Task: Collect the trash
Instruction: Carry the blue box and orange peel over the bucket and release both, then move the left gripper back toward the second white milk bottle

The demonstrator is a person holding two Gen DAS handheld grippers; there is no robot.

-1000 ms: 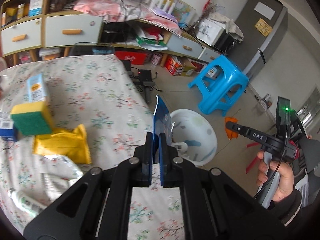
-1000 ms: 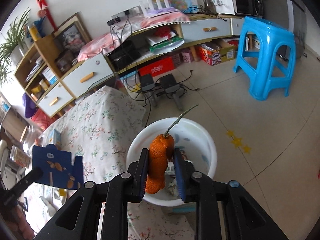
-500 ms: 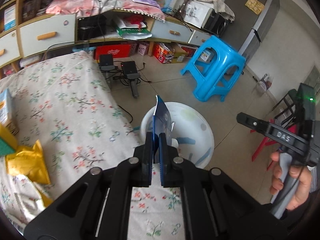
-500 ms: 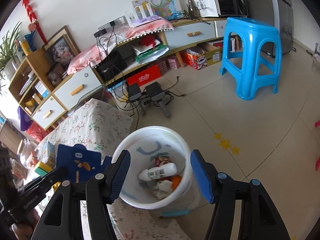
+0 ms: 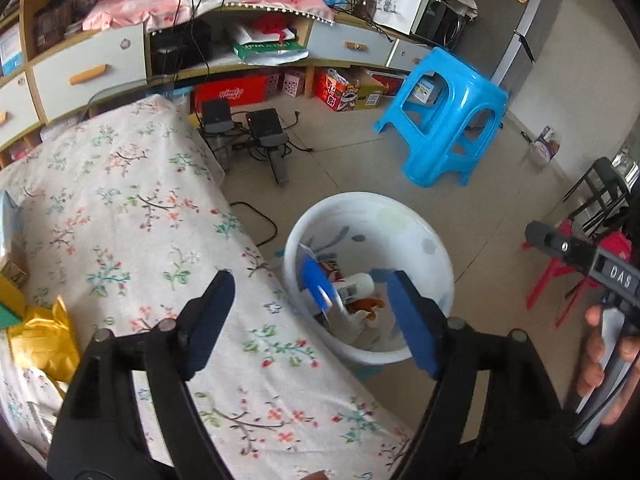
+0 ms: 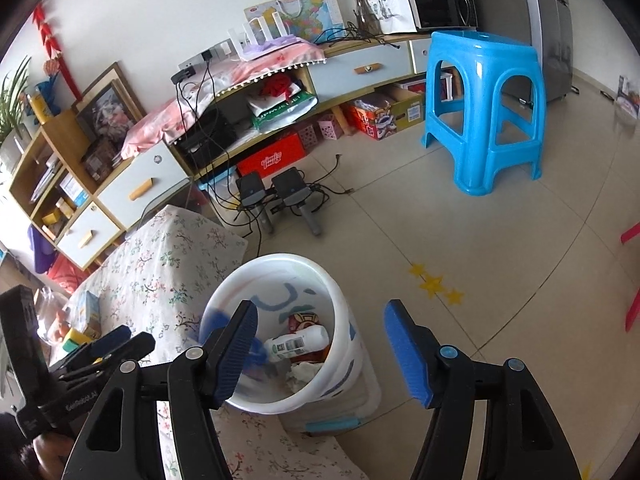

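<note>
A white bin (image 5: 420, 216) stands on the floor beside the table. My left gripper (image 5: 310, 280) hangs over its near rim, its jaws opening with nothing pressed between them. The blue packet (image 5: 316, 284) is loose below them and tilts inside the bin, blurred in the right wrist view (image 6: 216, 316). My right gripper (image 6: 322, 308) is also above the bin (image 6: 280, 258), jaws opening and empty. Inside lie a white bottle (image 6: 298, 342) and an orange peel (image 5: 366, 304).
The table with the floral cloth (image 5: 120, 208) fills the left, with a yellow packet (image 5: 40, 340) and a green sponge (image 5: 8, 314) at its left edge. A blue stool (image 5: 444, 120) and two black devices with cables (image 5: 264, 128) stand on the floor beyond.
The left gripper swung over the bin, opened and let the blue packet drop in. The right gripper let go of the orange peel, which now lies in the bin.
</note>
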